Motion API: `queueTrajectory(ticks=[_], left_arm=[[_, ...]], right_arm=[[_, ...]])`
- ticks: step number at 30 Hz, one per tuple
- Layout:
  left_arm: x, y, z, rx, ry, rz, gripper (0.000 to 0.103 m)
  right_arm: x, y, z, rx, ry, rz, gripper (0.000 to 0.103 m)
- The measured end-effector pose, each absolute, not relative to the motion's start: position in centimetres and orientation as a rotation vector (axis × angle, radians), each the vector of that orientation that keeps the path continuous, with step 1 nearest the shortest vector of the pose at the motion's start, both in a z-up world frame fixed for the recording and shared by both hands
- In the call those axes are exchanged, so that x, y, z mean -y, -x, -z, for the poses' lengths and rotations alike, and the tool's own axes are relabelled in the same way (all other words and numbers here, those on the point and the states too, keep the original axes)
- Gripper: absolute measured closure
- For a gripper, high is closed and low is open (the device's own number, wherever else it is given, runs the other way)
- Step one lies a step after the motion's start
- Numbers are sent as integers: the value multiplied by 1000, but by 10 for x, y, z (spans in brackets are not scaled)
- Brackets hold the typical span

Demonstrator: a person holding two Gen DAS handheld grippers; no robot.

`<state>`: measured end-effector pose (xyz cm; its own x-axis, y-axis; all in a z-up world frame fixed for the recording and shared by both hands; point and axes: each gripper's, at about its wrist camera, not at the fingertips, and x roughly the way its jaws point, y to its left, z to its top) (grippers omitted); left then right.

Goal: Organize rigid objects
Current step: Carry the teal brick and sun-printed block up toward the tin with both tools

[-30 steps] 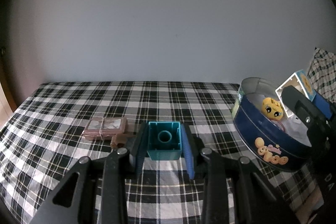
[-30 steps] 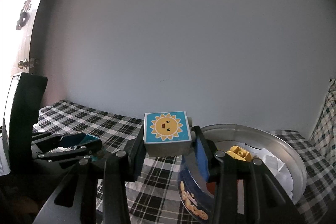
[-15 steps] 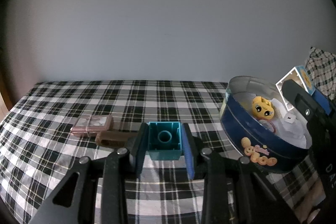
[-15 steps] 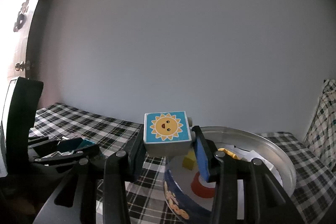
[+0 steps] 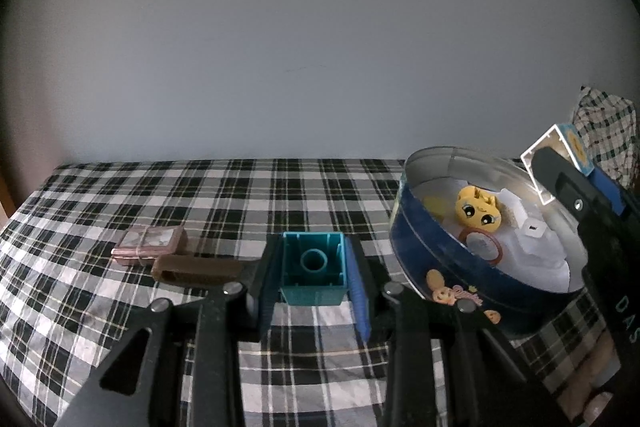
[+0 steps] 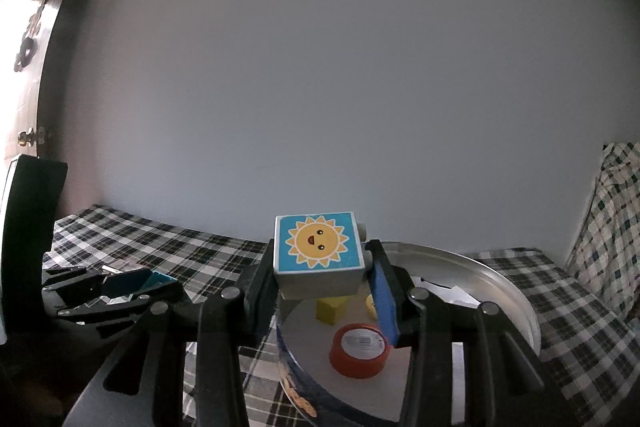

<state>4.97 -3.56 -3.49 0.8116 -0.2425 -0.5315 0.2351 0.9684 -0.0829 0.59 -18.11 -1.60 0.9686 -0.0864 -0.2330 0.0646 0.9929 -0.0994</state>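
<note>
My left gripper (image 5: 314, 277) is shut on a teal building block (image 5: 313, 269), held above the checked bedspread (image 5: 200, 195). My right gripper (image 6: 324, 277) is shut on a white block with a sun picture (image 6: 319, 253), held over the near rim of a round blue tin (image 6: 500, 287). The tin (image 5: 452, 263) shows in the left wrist view at right, holding a yellow toy face (image 5: 478, 209), white pieces and a ring. In the right wrist view it holds a red round piece (image 6: 358, 345) and a yellow block (image 6: 330, 309). The right gripper with its block (image 5: 560, 163) shows over the tin's far right.
A pink flat box (image 5: 150, 249) and a brown bar (image 5: 196, 269) lie on the bedspread left of my left gripper. A grey wall stands behind the bed. A checked pillow (image 6: 612, 211) is at the right. A door with a knob (image 6: 30, 137) is at far left.
Both grippers have moved toward the tin, which now lies nearer and lower in both views. The right gripper's block now sits over the tin's inside. Both grips are unchanged.
</note>
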Motion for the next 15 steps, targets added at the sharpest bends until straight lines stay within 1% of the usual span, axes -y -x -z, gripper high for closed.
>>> queueTrajectory(ticks=[15], left_arm=[[56,-51,23,-549,14,288,73]], right_arm=[[202,0,11,-228,75,107,58]])
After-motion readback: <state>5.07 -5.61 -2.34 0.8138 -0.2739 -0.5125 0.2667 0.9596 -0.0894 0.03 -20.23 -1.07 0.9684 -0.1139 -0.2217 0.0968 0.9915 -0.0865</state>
